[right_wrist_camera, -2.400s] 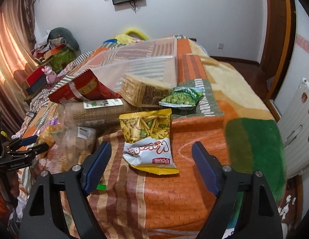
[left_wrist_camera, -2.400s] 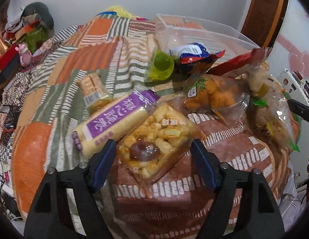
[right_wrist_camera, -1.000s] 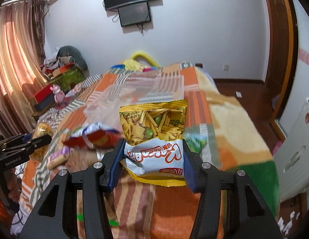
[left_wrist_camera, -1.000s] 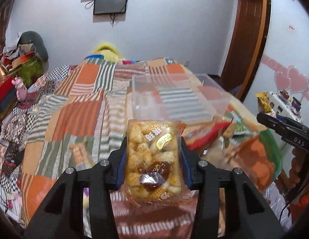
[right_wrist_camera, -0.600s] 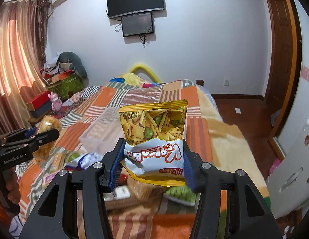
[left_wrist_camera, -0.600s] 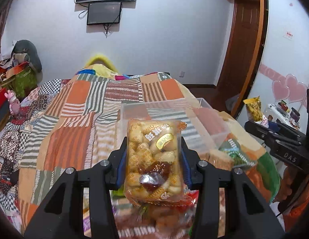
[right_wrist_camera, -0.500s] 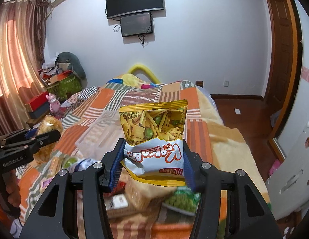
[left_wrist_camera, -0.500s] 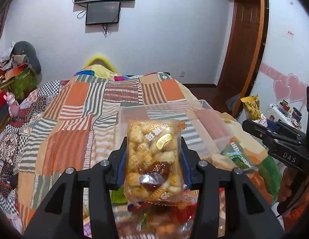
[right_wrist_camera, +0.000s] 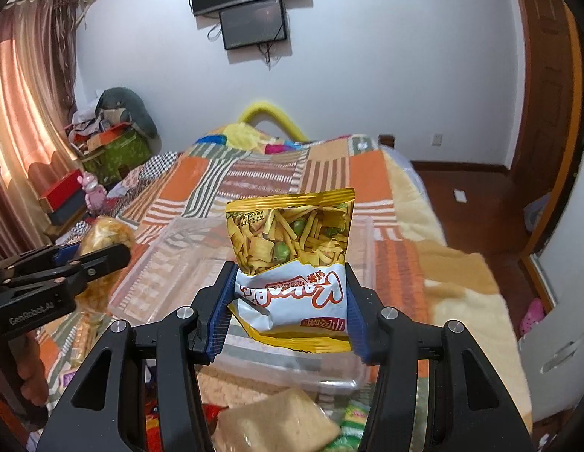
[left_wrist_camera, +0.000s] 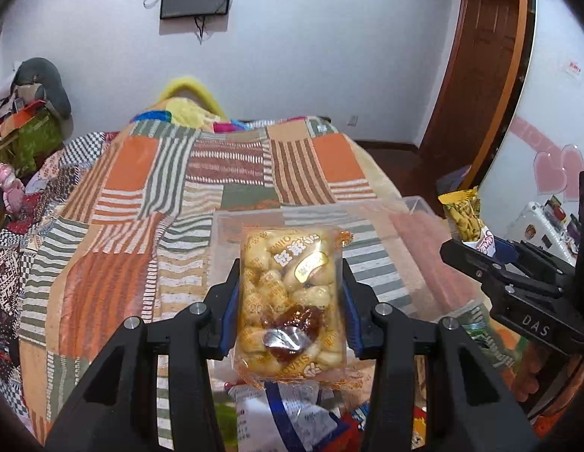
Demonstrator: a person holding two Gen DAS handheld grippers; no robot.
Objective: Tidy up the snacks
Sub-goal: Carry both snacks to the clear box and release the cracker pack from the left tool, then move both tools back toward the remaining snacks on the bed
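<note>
My left gripper [left_wrist_camera: 290, 301] is shut on a clear bag of golden puffed snacks [left_wrist_camera: 290, 297] and holds it up over the near edge of a clear plastic bin [left_wrist_camera: 371, 233] on the bed. My right gripper [right_wrist_camera: 290, 307] is shut on a yellow and white bag of mixed crisps [right_wrist_camera: 290, 252], held above the same clear bin [right_wrist_camera: 171, 260]. The right gripper with its bag shows at the right of the left wrist view [left_wrist_camera: 480, 248]. The left gripper with its bag shows at the left of the right wrist view [right_wrist_camera: 99, 252].
A patchwork blanket [left_wrist_camera: 141, 196] covers the bed. Several other snack packs lie below the grippers: a blue and white pack [left_wrist_camera: 292, 414], a pale wafer pack [right_wrist_camera: 276, 425] and a green pack [right_wrist_camera: 356, 425]. A wooden door [left_wrist_camera: 484, 75] stands at the right.
Both grippers closed on their bags, lifted them off the bed and carried them forward. In the last half second the clear bin has come closer under both bags.
</note>
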